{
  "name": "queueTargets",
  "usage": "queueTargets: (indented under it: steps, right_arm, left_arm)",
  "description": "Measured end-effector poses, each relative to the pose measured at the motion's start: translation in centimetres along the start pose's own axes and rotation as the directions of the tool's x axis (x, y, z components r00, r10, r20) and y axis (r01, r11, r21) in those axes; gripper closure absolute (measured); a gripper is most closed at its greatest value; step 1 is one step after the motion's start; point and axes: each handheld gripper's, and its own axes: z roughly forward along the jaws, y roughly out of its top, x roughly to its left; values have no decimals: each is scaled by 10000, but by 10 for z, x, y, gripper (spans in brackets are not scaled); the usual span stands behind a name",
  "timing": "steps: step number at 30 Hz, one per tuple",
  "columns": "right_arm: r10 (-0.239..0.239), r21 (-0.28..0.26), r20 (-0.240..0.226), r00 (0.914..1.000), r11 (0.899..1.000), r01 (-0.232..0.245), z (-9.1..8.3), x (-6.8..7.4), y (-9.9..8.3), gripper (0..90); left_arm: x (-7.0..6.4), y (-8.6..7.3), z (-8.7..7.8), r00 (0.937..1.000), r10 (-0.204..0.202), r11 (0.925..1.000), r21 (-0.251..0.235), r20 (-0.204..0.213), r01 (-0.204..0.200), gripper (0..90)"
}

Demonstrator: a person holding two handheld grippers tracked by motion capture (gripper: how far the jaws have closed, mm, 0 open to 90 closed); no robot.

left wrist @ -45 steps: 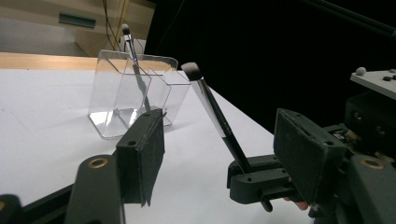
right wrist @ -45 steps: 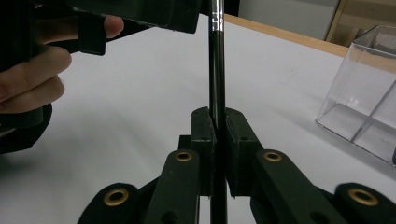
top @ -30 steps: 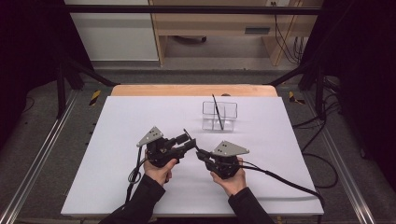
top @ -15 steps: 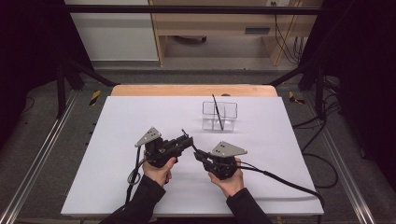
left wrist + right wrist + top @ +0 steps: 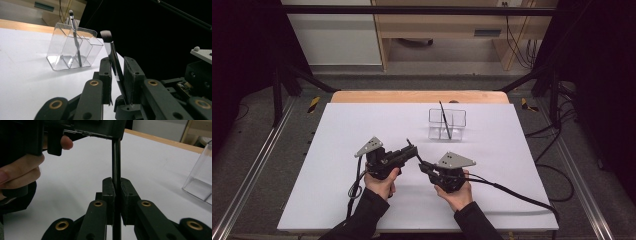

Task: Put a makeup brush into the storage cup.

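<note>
A thin black makeup brush (image 5: 115, 67) with a pale bristle head stands between the jaws of my left gripper (image 5: 117, 61). Those jaws stand wider apart than the handle, which leans on the right one. My right gripper (image 5: 116, 181) is shut on the lower end of the same handle (image 5: 116, 160). In the high view the left gripper (image 5: 412, 149) and right gripper (image 5: 423, 165) meet tip to tip at mid-table, with the brush (image 5: 410, 145) pointing up and away. A clear compartmented organizer (image 5: 447, 122) stands farther back, holding a second brush (image 5: 443, 117) upright.
The white table top (image 5: 337, 150) spreads around both hands. A wooden strip (image 5: 417, 96) runs along its far edge. Cables (image 5: 512, 192) trail from the grippers toward the right front corner. In the left gripper view the organizer (image 5: 72, 47) is ahead and left.
Both grippers have drifted slightly left and toward the near edge, still joined at the brush. The organizer and its brush have not moved.
</note>
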Motion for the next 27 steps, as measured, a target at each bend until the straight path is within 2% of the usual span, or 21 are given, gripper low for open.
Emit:
queueTargets:
  steps: [17, 19, 23, 25, 27]
  right_arm:
    - [23, 121, -62, 10000, 9999, -22, 3, 0, -2, 827]
    - [61, 157, -77, 10000, 9999, -60, 3, 0, -2, 783]
    - [89, 319, 120, 9999, 9994, -93, 2, -3, 0, 583]
    - [18, 305, 255, 9997, 9995, -25, 1, -4, 1, 540]
    - [78, 256, 201, 9998, 9996, -83, 1, -4, 2, 518]
  left_arm:
    - [-8, -1, 0, 9987, 312, 9995, -9, 400, -311, 833]
    - [-9, 0, -1, 9984, 411, 9992, 0, 376, -411, 834]
    - [-11, 2, -3, 9967, 794, 9968, 88, 161, -795, 834]
    - [-13, 2, -3, 9948, 1021, 9946, 197, 42, -1022, 834]
    - [-15, 2, -2, 9923, 1234, 9918, 329, -42, -1232, 834]
